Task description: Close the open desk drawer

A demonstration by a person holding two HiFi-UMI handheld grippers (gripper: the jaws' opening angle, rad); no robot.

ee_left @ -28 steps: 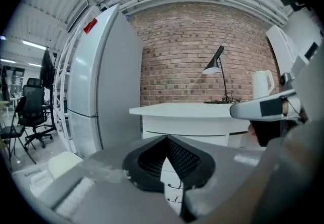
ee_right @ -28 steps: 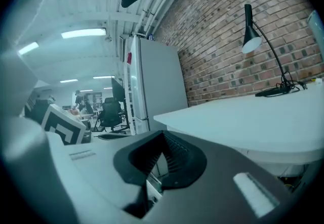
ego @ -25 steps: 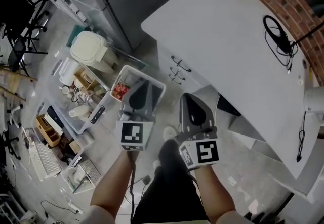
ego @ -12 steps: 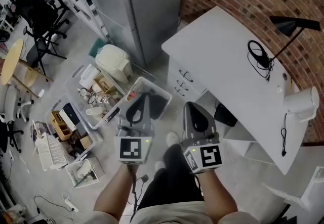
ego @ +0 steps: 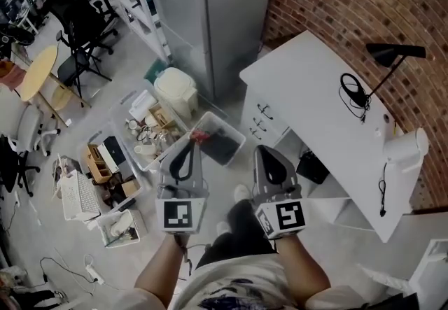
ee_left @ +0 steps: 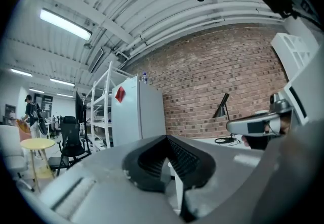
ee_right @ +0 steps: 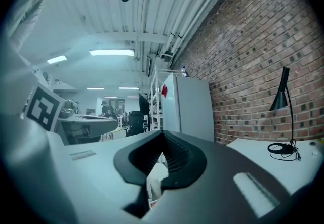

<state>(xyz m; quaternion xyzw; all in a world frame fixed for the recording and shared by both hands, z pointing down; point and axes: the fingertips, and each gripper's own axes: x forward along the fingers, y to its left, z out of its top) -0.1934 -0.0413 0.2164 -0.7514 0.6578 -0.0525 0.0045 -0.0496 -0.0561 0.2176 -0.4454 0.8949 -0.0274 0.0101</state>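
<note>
The white desk stands against the brick wall at the right of the head view. Its drawer unit, with three dark handles, faces the floor space ahead of me. From here I cannot tell whether any drawer stands out. My left gripper and right gripper are held side by side at waist height, well short of the desk. Both are shut and hold nothing. In the left gripper view the left gripper points level at a grey cabinet. The right gripper points the same way in its own view.
A clear plastic bin lies on the floor just beyond the grippers, with more bins of clutter and a white lidded tub to its left. A tall grey cabinet stands behind. On the desk are a black lamp and a coiled cable.
The head view has drawn back and up, so the desk looks smaller and farther away. Both grippers stay together in front of me and remain shut.
</note>
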